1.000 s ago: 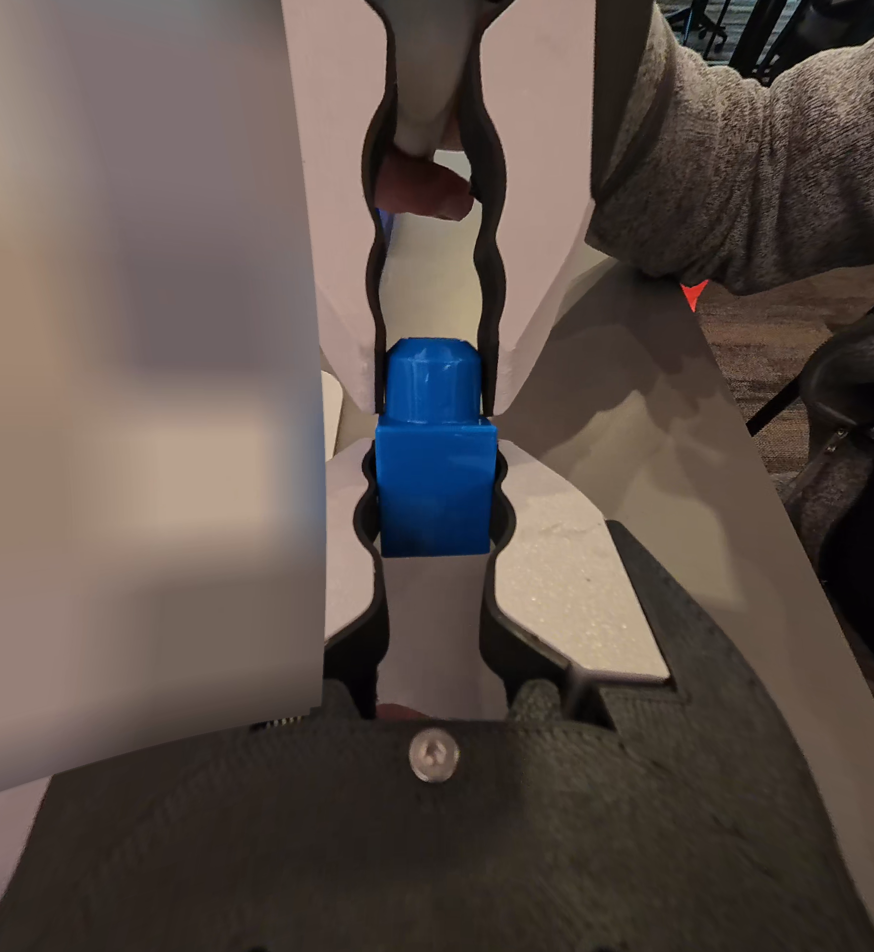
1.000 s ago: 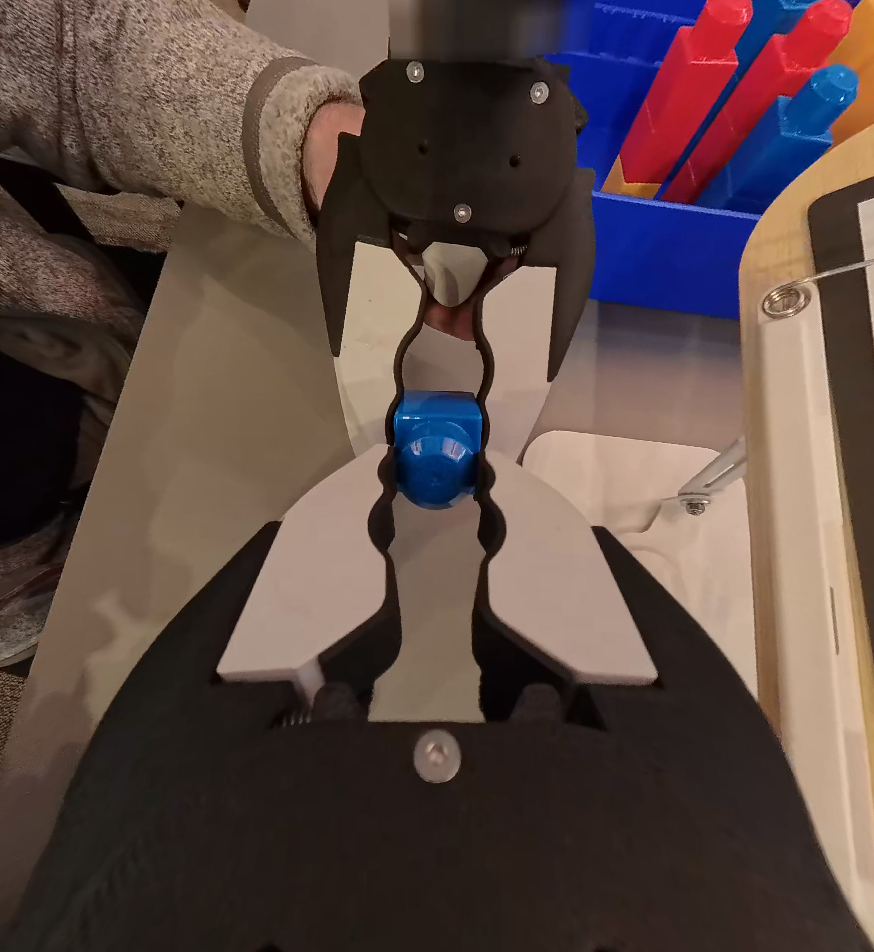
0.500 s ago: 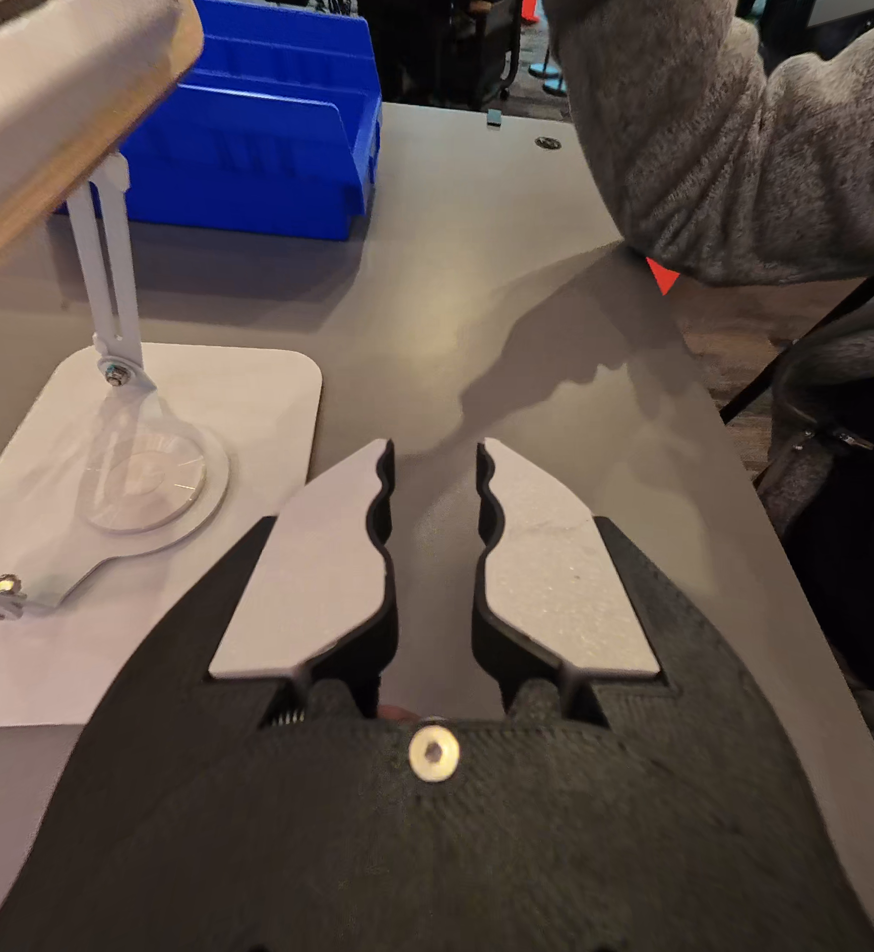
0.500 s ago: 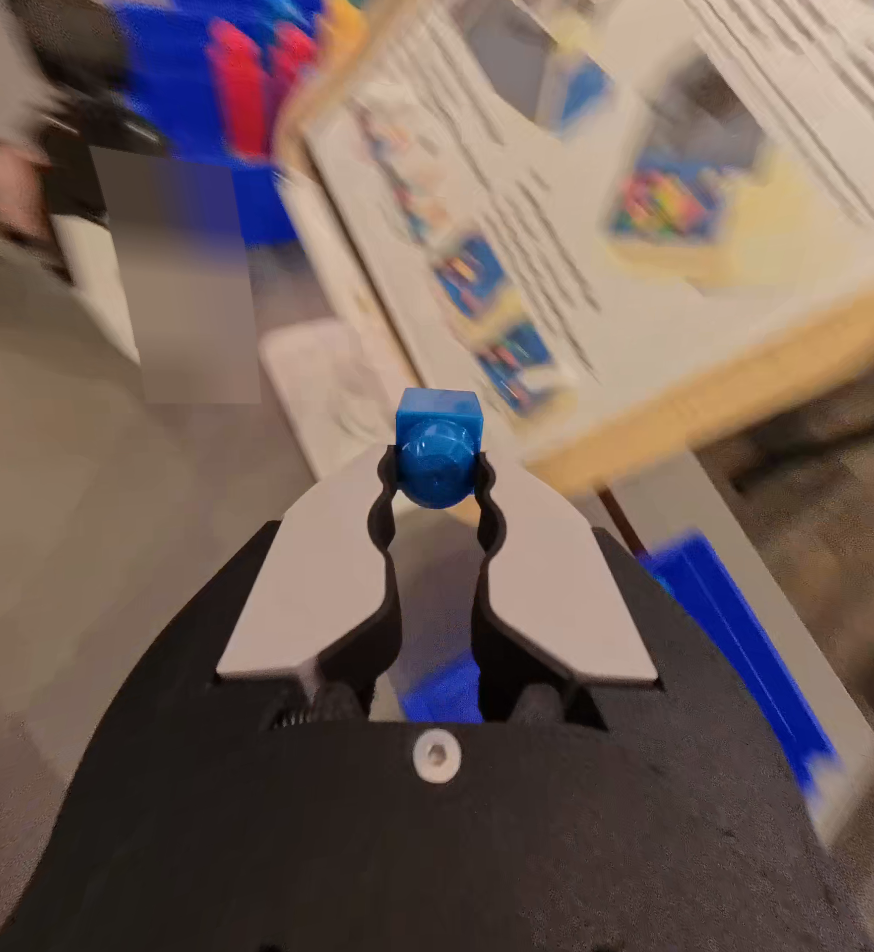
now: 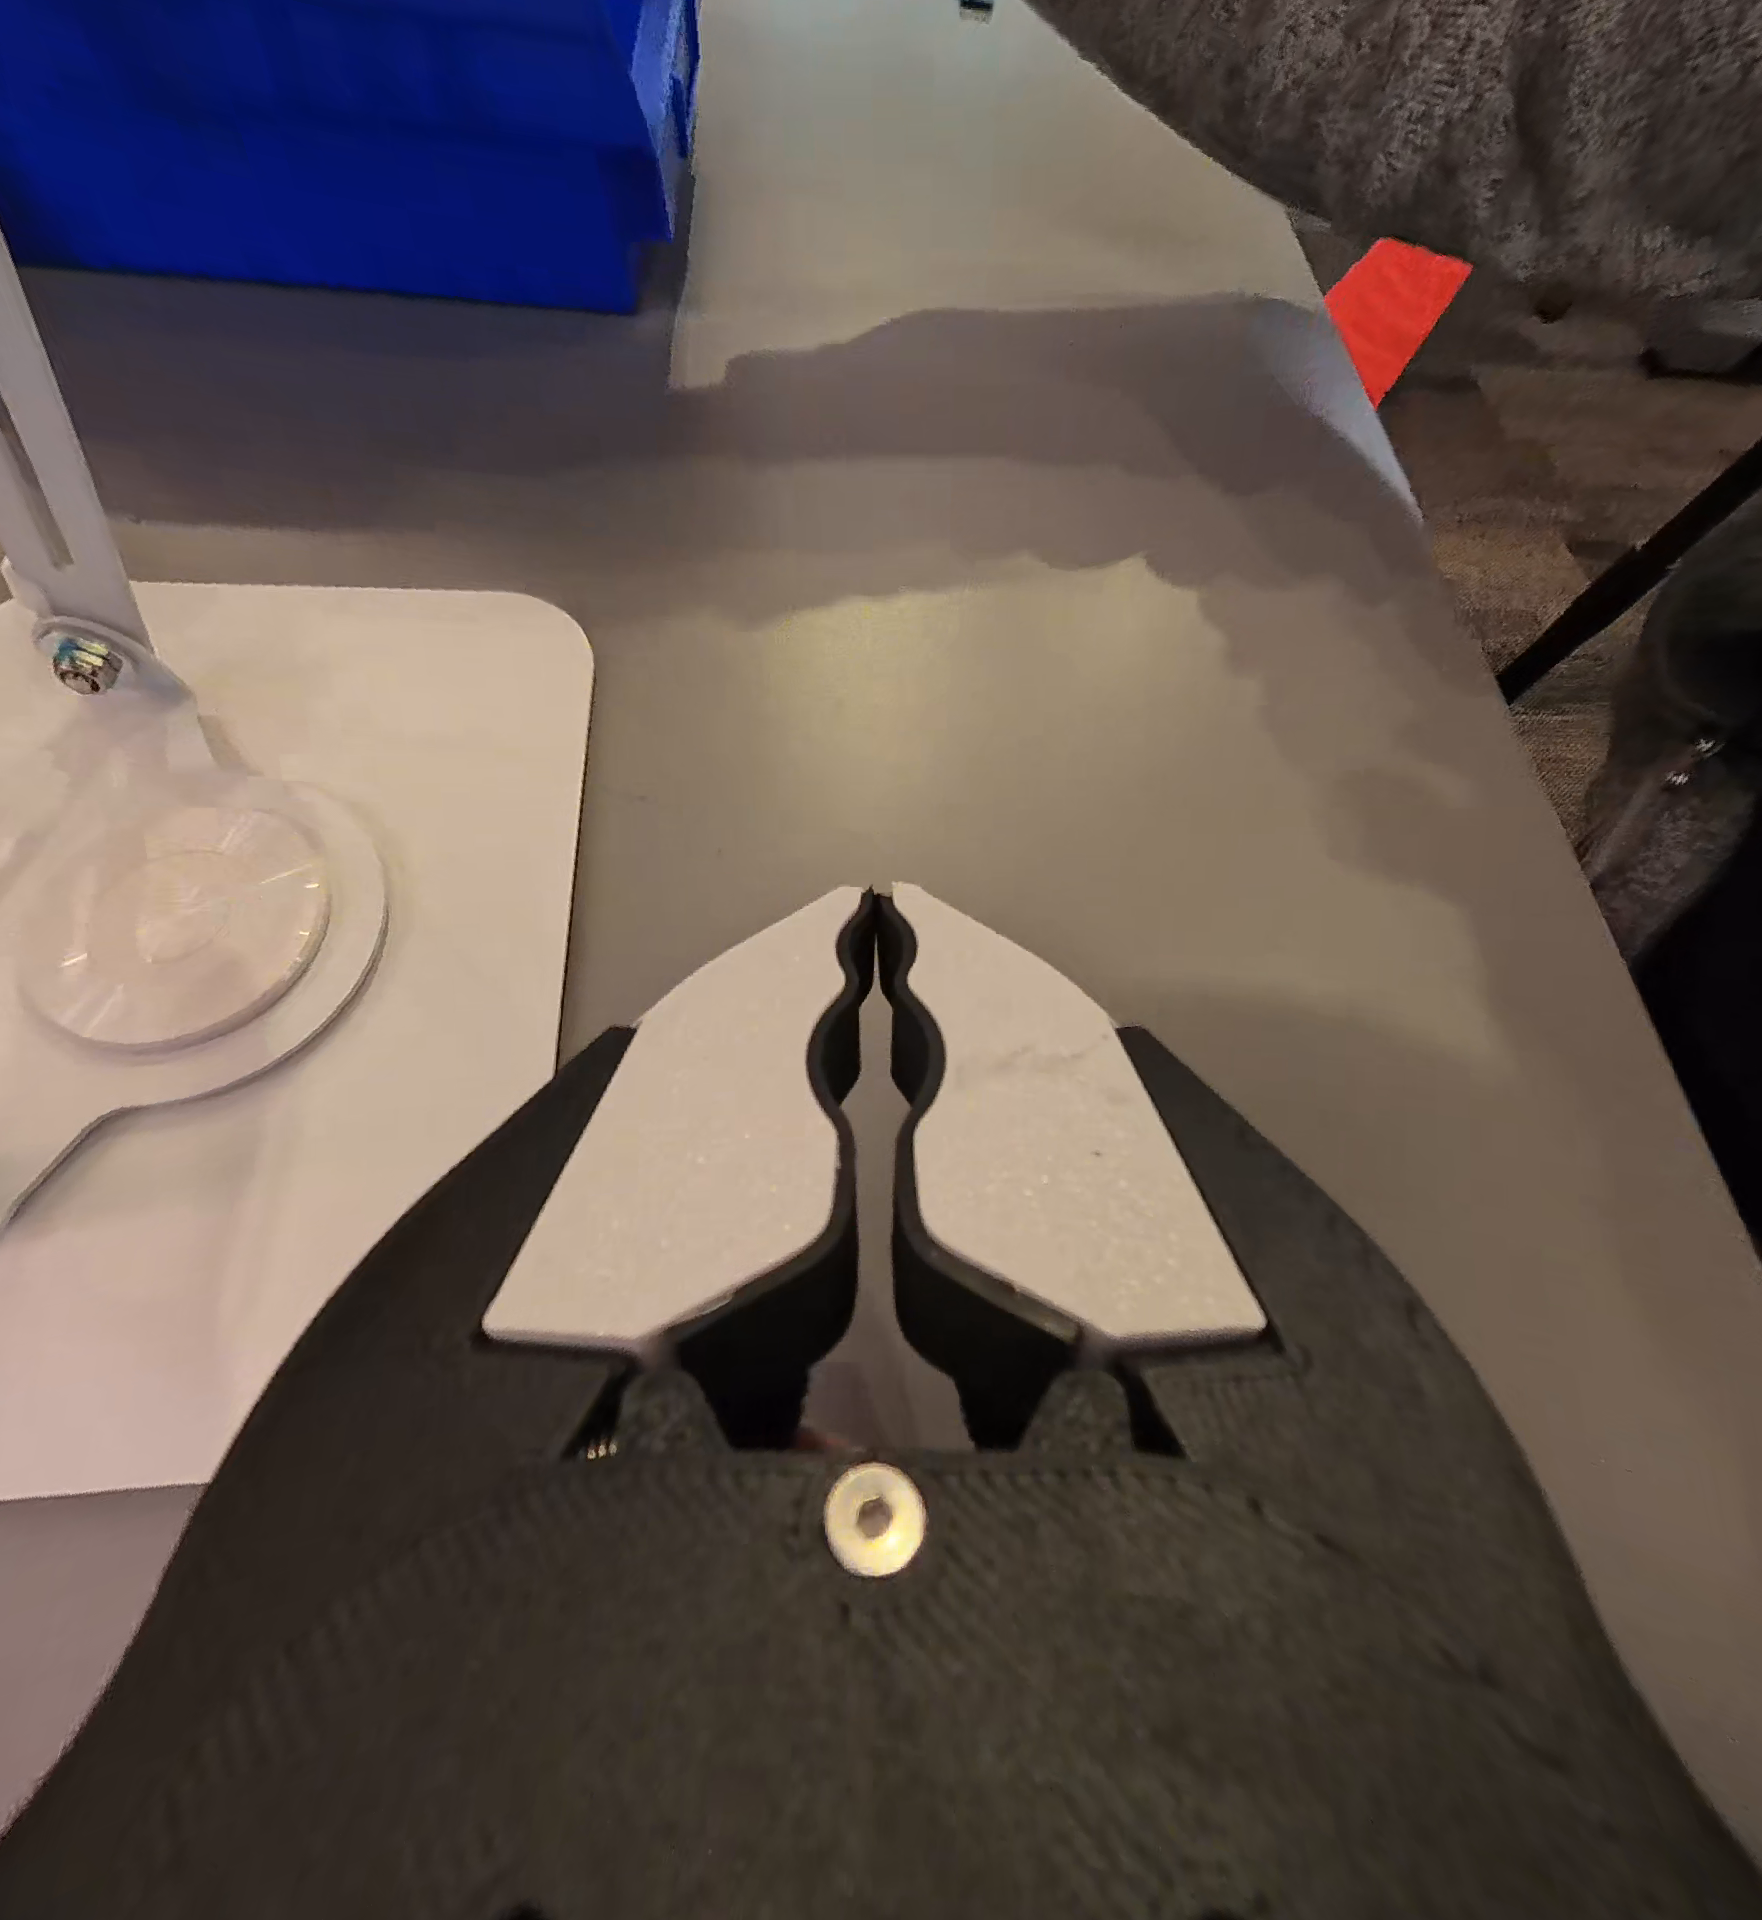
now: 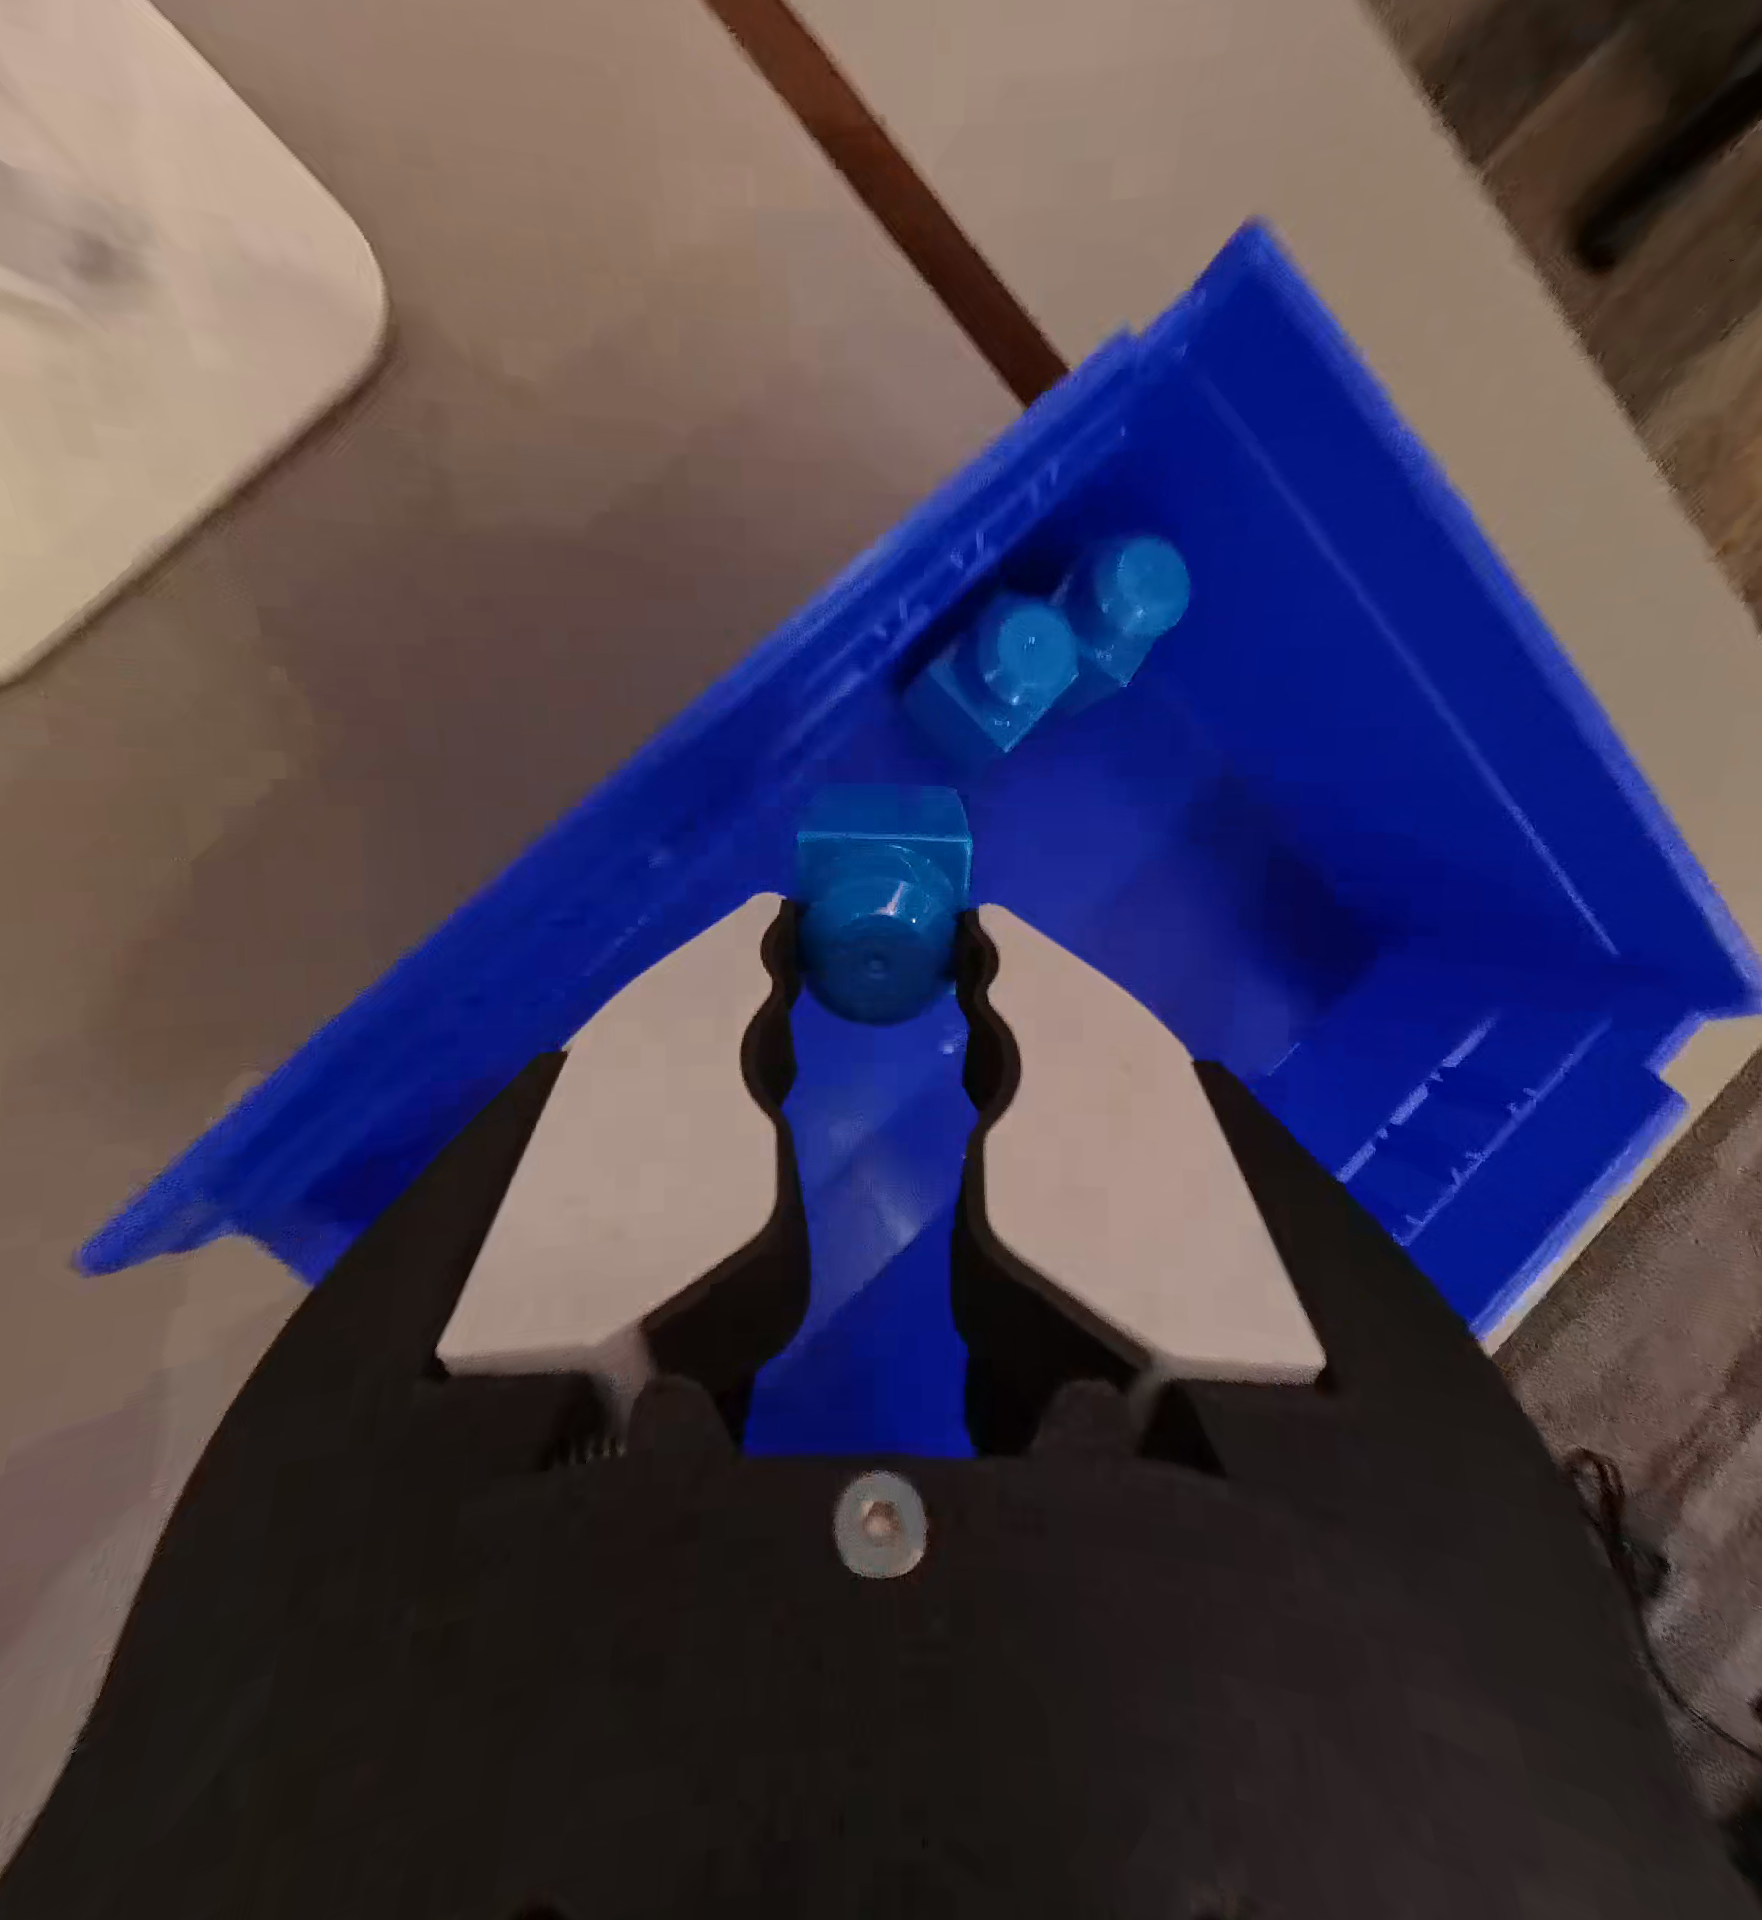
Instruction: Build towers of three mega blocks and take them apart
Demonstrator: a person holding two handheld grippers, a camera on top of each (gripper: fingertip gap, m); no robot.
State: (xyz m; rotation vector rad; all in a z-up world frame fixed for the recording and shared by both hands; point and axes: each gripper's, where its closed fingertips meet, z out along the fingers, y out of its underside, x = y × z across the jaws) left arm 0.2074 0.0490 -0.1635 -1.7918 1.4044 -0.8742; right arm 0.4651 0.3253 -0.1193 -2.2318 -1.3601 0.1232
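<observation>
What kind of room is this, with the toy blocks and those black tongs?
Probably an office or lab workspace, not a playroom: a plain grey table, blue plastic storage bins for the blocks, a white stand base, and carpeted floor beside the table.

Dim warm indoor light, soft shadows across the table [image 5: 960, 520], motion blur, wide-angle edge distortion.

R claw [image 6: 877, 914] grips blue block [image 6: 879, 883] by stud, over blue bin [image 6: 1376, 779] w/ 2 blocks [image 6: 1053, 655].

Legible markings: none found.
No readable text, label, brand, number or sign appears in either wrist view.
</observation>
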